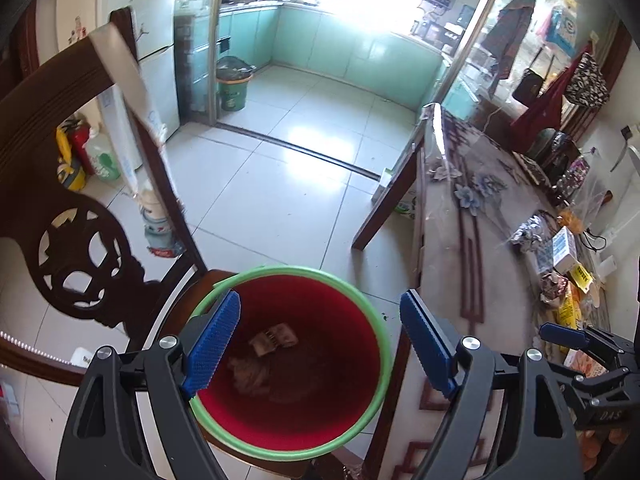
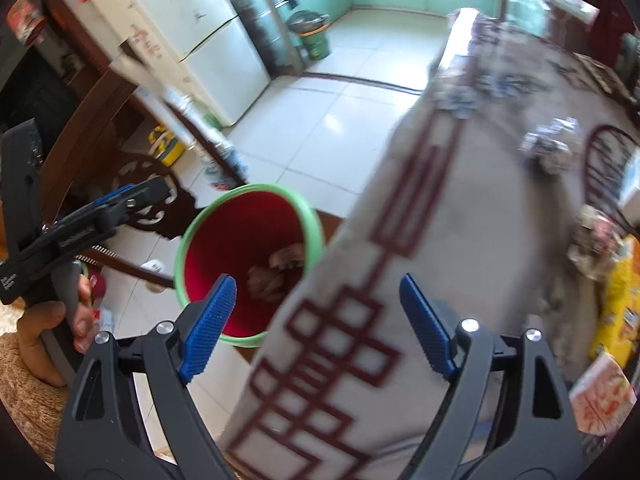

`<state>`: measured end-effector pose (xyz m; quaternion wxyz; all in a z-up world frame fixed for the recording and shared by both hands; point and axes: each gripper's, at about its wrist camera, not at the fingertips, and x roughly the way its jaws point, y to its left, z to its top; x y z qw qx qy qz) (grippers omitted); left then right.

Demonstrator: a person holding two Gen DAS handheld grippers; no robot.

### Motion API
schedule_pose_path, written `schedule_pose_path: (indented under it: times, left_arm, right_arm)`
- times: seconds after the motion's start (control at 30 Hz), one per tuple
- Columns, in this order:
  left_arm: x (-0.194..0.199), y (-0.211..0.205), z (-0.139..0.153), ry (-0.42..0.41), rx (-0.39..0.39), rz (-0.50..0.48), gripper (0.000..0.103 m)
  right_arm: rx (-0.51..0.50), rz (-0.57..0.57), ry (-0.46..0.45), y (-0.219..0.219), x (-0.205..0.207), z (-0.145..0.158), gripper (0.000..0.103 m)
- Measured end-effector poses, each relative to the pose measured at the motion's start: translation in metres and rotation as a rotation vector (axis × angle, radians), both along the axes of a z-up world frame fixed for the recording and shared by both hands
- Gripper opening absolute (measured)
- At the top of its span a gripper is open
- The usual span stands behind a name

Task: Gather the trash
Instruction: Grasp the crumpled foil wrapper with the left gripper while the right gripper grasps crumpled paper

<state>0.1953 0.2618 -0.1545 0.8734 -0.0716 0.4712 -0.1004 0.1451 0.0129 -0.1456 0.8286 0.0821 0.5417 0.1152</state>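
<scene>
A red bin (image 1: 312, 412) with a green rim stands on a wooden chair seat beside the table. Brown crumpled scraps (image 1: 272, 340) lie at its bottom. My left gripper (image 1: 320, 320) hangs open right above the bin's mouth, nothing between its blue pads. In the right wrist view the same bin (image 2: 224, 240) sits left of the table edge. My right gripper (image 2: 318, 292) is open over the patterned tablecloth (image 2: 360, 360), empty. On the table lie a crumpled silver foil (image 1: 528, 232), a yellow packet (image 1: 568, 312) and other wrappers.
A carved dark chair back (image 1: 72, 240) rises left of the bin. The table (image 1: 480, 200) fills the right side, with a small white-blue box (image 1: 564, 248) on it. A green bin (image 1: 232, 84) stands in the kitchen doorway. A hand (image 2: 44, 328) holds the left gripper's handle.
</scene>
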Motion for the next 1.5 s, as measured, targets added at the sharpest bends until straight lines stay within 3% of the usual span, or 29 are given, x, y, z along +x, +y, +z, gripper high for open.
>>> schedule_pose_path:
  times: [0.3, 0.53, 0.67, 0.97, 1.03, 1.07, 1.13, 1.23, 1.27, 1.5]
  left_arm:
    - [-0.002, -0.069, 0.006, -0.008, -0.013, -0.14, 0.079]
    - [-0.021, -0.129, 0.009, -0.01, -0.016, -0.195, 0.079]
    - [-0.035, -0.159, 0.006, 0.028, -0.038, -0.176, 0.079]
    - [-0.064, -0.21, 0.013, 0.036, 0.013, -0.154, 0.079]
    - [-0.065, -0.216, 0.012, 0.039, 0.025, -0.141, 0.079]
    - [-0.063, -0.22, 0.011, 0.048, 0.028, -0.133, 0.079]
    - [-0.058, -0.228, 0.009, 0.059, 0.03, -0.131, 0.079]
    - [-0.046, -0.247, 0.013, 0.039, 0.05, -0.153, 0.079]
    - [-0.04, -0.254, 0.014, 0.031, 0.054, -0.165, 0.079]
    - [0.025, -0.318, 0.015, -0.005, 0.109, -0.266, 0.079]
  right_arm:
    - [-0.034, -0.231, -0.026, -0.095, -0.035, 0.012, 0.083]
    - [-0.058, -0.317, -0.049, -0.168, -0.052, 0.019, 0.086]
    - [-0.079, -0.293, -0.026, -0.2, -0.042, 0.011, 0.086]
    - [-0.141, -0.115, 0.006, -0.222, 0.02, -0.037, 0.081]
    - [-0.163, -0.08, 0.033, -0.223, 0.031, -0.053, 0.071]
    - [-0.177, -0.06, 0.048, -0.222, 0.033, -0.06, 0.06]
    - [-0.212, -0.019, 0.031, -0.22, 0.033, -0.064, 0.049]
    - [-0.148, -0.009, -0.002, -0.229, 0.026, -0.051, 0.014]
    - [-0.105, -0.023, -0.018, -0.236, 0.021, -0.042, 0.01]
    - [-0.002, -0.127, -0.115, -0.275, -0.01, -0.003, 0.01]
